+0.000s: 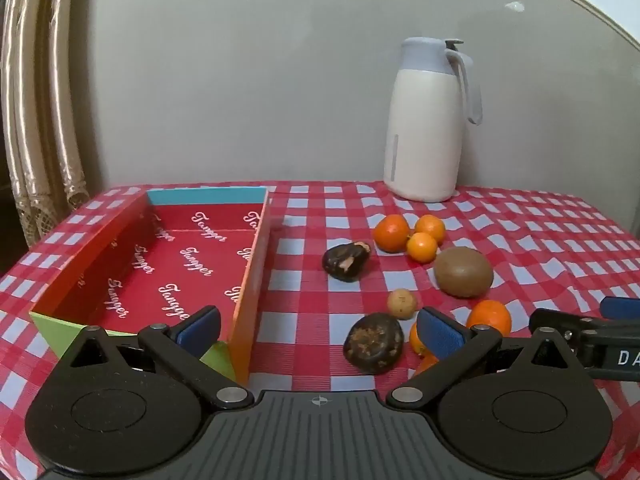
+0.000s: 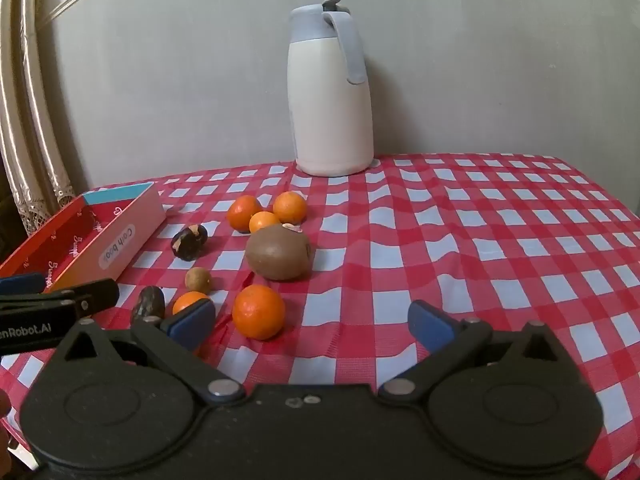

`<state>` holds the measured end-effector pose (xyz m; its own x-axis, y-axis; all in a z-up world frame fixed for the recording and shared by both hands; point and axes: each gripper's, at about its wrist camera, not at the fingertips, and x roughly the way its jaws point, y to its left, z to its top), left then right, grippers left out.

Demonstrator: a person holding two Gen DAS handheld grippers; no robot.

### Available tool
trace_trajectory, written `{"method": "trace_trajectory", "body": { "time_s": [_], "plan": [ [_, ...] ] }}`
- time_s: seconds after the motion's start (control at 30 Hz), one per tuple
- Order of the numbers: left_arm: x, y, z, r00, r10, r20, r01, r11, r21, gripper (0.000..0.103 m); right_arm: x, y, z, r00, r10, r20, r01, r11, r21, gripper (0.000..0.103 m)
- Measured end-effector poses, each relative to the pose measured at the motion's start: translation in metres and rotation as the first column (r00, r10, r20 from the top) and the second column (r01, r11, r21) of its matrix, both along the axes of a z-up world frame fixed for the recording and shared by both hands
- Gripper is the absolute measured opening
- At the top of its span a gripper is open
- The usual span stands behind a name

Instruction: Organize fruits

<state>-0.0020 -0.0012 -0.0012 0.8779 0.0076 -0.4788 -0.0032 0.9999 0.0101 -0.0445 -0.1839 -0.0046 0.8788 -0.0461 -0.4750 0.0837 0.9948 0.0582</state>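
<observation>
Sitting left of the scattered fruit [image 1: 463,272], the red box [image 1: 152,264] holds nothing.

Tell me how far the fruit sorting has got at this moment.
Nothing looks done: the red box holds no fruit. Nothing is in hand; the left tongs and right tongs are open. All is left: the oranges, kiwi, dark fruits and small brown fruit lie on the checked cloth.
</observation>
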Motion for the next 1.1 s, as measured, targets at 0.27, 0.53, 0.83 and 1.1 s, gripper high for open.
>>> {"method": "trace_trajectory", "body": {
  "time_s": [0.27,0.53,0.83,1.1],
  "plan": [
    [0.0040,-0.0028,-0.0007,0.999,0.027,-0.021,-0.026,0.999,0.021,0.103,-0.0009,-0.0001,0.0029,1.000,0.007,-0.005,-0.007,1.000,-0.006,0.103],
    [0.0029,-0.0001,-0.0013,0.999,0.026,-0.020,-0.026,1.000,0.016,0.103,-0.0002,0.0009,0.0006,1.000,0.005,-0.006,-0.005,1.000,0.000,0.103],
    [0.0032,0.0010,-0.0016,0.999,0.027,-0.021,-0.027,1.000,0.017,0.103,0.0004,0.0014,0.0001,1.000,0.007,-0.007,-0.007,1.000,-0.001,0.103],
    [0.0038,0.0017,-0.0015,0.999,0.027,-0.022,-0.026,1.000,0.015,0.103,0.0003,0.0005,-0.0002,1.000,0.007,-0.007,-0.007,1.000,0.001,0.103]
  ]
}}
